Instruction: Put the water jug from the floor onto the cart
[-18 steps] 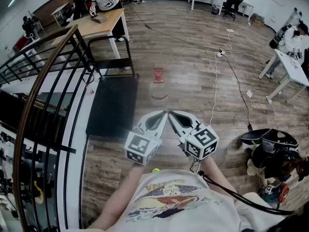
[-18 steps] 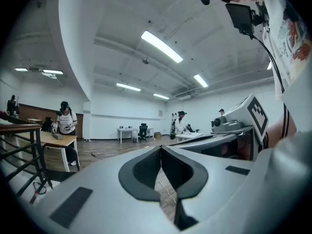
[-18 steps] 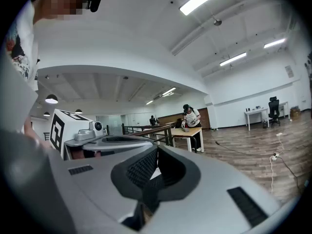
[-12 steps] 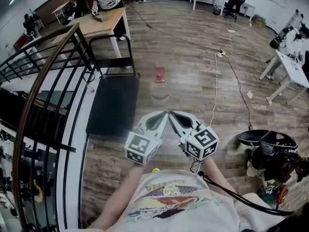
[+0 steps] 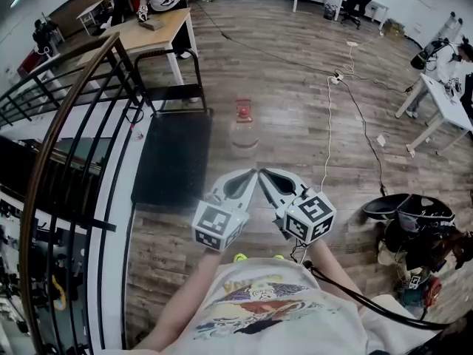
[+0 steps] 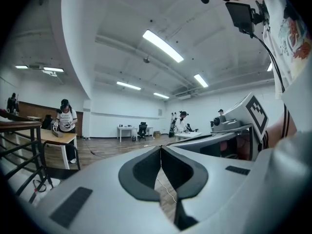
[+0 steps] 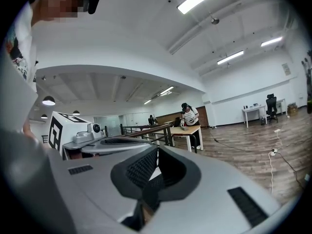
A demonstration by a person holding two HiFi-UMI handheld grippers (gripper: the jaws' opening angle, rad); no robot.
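Water jug [image 5: 243,133] upright, red cap [image 5: 242,112] uppermost

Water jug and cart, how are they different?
The water jug is see-through with a red cap; the cart is black. The water jug is smaller and stands upright; the cart is wide and flat, with a handle at its far end. Both sit on the wooden floor, side by side.

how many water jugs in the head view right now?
1. The water jug stands on the floor, close beside the right edge of the cart. None is on the cart; more may sit out of view.
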